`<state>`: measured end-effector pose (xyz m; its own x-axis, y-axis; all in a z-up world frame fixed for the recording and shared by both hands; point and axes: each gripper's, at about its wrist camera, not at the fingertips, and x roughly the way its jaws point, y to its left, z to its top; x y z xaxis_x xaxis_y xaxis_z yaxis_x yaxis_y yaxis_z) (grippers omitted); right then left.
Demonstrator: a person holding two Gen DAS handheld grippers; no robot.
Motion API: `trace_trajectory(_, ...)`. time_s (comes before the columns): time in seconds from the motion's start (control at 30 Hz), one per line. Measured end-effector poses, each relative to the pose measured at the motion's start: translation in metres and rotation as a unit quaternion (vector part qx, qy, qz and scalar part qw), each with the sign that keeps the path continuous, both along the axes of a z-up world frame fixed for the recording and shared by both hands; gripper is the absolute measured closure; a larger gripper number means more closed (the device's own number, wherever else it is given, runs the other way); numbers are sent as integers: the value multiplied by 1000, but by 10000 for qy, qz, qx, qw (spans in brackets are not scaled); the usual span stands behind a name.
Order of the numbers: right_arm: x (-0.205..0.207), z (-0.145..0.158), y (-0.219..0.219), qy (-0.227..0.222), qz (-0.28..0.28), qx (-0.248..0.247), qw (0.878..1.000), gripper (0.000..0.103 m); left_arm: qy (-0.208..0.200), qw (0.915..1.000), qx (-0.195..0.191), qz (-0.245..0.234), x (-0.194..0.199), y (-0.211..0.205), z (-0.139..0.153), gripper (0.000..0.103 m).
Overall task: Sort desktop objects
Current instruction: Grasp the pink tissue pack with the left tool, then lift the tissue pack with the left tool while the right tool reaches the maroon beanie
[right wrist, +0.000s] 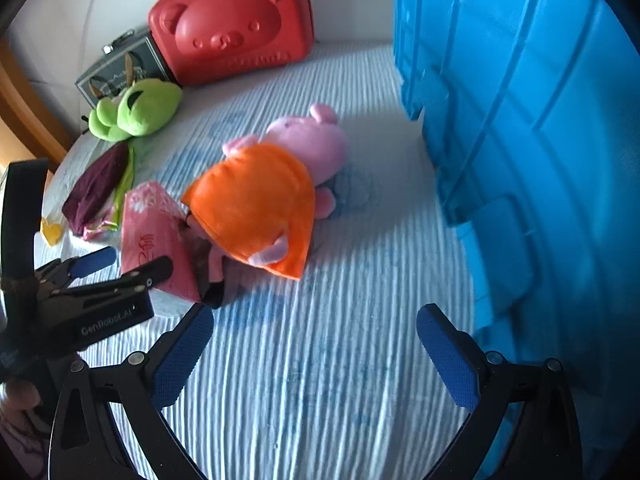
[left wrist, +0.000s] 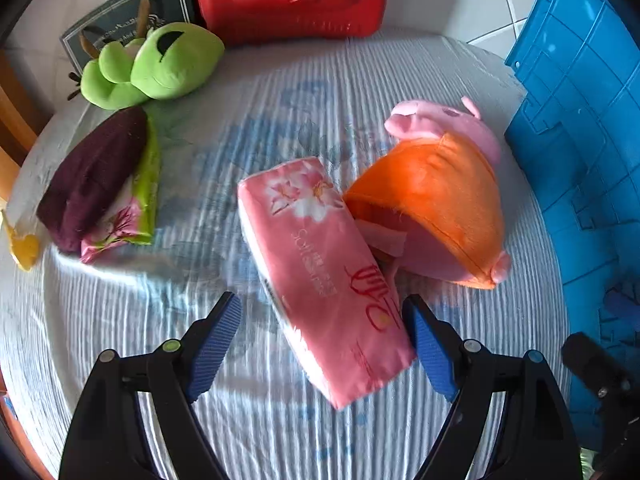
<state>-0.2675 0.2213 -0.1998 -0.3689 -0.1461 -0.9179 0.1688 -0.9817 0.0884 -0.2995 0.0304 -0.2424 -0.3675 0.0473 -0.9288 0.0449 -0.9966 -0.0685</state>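
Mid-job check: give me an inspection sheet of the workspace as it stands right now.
Surface: striped cloth covers the table.
Job's things: pink tissue pack lies against the pig plush; green plush at the far left; second tissue pack lies under a purple cloth.
Clutter: yellow item at the left edge, unclear.
Grippers: left gripper open, straddling the pink pack's near end; right gripper open over bare cloth.
Cables: nothing seen.
Surroundings: red bear case, dark box, blue crate on the right.
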Motion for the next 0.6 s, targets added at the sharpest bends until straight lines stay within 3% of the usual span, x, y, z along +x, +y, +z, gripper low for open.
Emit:
trace_trajectory(0.03, -2, -3, -1, -40, -4, 5, 10000, 0, 28, 10000, -32, -25, 0, -2, -1, 40)
trace_trajectory(0.13, -9, -12, -5, -146, 2, -8, 9999, 0, 77, 9999, 70, 86, 3, -18, 0, 51)
trace_trajectory(0.4, -19, -8, -51, -101, 536, -148, 9984, 0, 457, 9946, -139, 922, 46, -104, 26, 53)
trace_trajectory(0.6, -39, -13, -140, -145, 1284, -593, 9898, 0, 559, 9752, -664, 2035, 94, -207, 39, 53)
